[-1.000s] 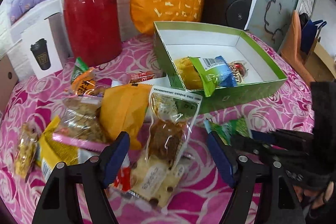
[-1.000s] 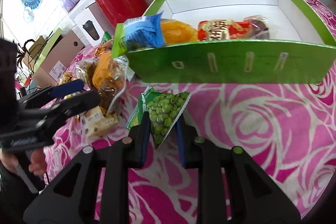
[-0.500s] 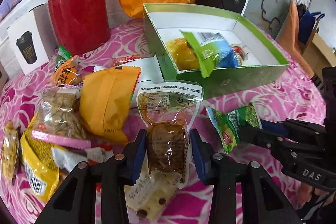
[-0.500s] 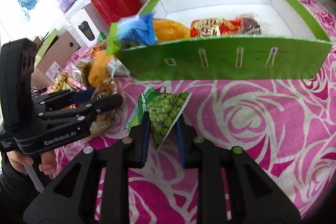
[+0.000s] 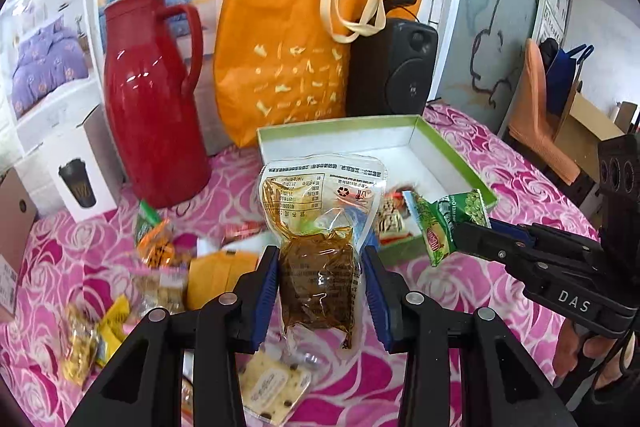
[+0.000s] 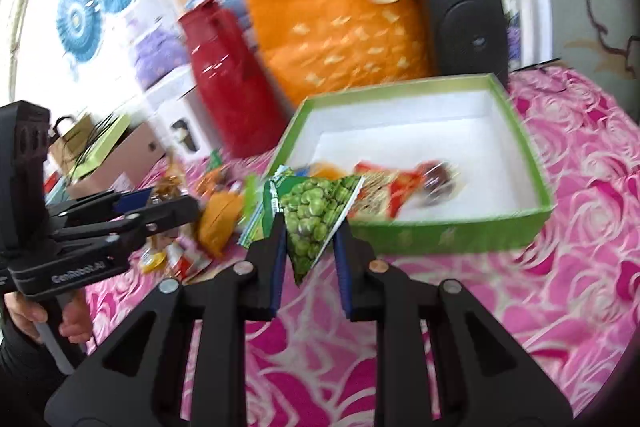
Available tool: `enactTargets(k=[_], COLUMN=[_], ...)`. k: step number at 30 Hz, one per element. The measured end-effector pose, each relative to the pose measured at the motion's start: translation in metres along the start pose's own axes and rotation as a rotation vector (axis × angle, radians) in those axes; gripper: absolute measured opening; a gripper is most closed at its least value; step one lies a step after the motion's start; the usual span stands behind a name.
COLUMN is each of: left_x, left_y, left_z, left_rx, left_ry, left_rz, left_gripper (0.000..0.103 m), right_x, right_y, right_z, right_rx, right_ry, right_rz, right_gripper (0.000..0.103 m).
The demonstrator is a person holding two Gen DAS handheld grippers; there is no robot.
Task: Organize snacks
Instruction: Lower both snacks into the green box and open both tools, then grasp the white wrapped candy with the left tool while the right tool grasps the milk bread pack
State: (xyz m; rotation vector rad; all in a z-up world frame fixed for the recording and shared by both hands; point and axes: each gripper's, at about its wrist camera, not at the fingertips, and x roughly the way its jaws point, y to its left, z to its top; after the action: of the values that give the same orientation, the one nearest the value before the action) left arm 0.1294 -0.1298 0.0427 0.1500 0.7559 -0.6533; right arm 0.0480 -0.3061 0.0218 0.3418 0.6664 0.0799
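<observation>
Holding, left tongs (image 5: 320, 281): clamped on clear brown-snack pouch (image 5: 318, 259), frame centre.
right tongs (image 6: 310, 253): pinching green pea packet (image 6: 310, 217), before green box (image 6: 516, 131).

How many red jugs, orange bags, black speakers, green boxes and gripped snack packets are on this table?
Red plastic thermos jug: 1
Orange fabric tote bag: 1
Black speaker: 1
Open green cardboard box: 1
Gripped snack packets: 2 (clear pouch of brown food, left hand-held gripper; green pea packet, right hand-held gripper)
Total: 6
</observation>
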Motion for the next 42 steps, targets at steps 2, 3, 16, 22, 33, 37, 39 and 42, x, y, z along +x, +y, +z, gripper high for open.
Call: enactTargets(k=[2, 3, 16, 22, 33, 37, 39, 42], left_x=[0.008, 0.015, 0.096, 0.096, 0.062, 0.029, 0.010, -0.019], left_y=[-0.006, -0.009, -0.033, -0.030, -0.013, -0.008, -0.003, 0.011], left_z=[0.009, 0.012, 0.045, 0.045, 0.036, 0.032, 0.030, 0.020], left_rx=[0.010, 0.014, 0.048, 0.015, -0.042, -0.053, -0.071, -0.100], left_ry=[0.001, 0.006, 0.083, 0.003, -0.028, -0.071, -0.087, -0.103], left_rz=[-0.005, -0.008, -0.005, 0.112, 0.166, 0.187, 0.191, 0.214], left_gripper=[0.041, 0.041, 0.047, 0.103, 0.103, 0.103, 0.103, 0.103], right_x=[0.002, 0.005, 0.050, 0.053, 0.035, 0.015, 0.005, -0.009], right_y=[-0.010, -0.017, -0.071, -0.069, -0.057, -0.040, -0.031, -0.013], right_z=[0.005, 0.007, 0.027, 0.023, 0.020, 0.023, 0.024, 0.022], right_rx=[0.016, 0.026, 0.056, -0.032, -0.038, -0.047, -0.049, -0.057], right_ry=[-0.007, -0.009, 0.032, -0.001, -0.017, -0.054, -0.069, -0.083], right_rz=[-0.023, -0.037, -0.131, -0.218, -0.251, -0.236, -0.224, -0.177], right_gripper=[0.024, 0.024, 0.025, 0.093, 0.103, 0.103, 0.103, 0.103])
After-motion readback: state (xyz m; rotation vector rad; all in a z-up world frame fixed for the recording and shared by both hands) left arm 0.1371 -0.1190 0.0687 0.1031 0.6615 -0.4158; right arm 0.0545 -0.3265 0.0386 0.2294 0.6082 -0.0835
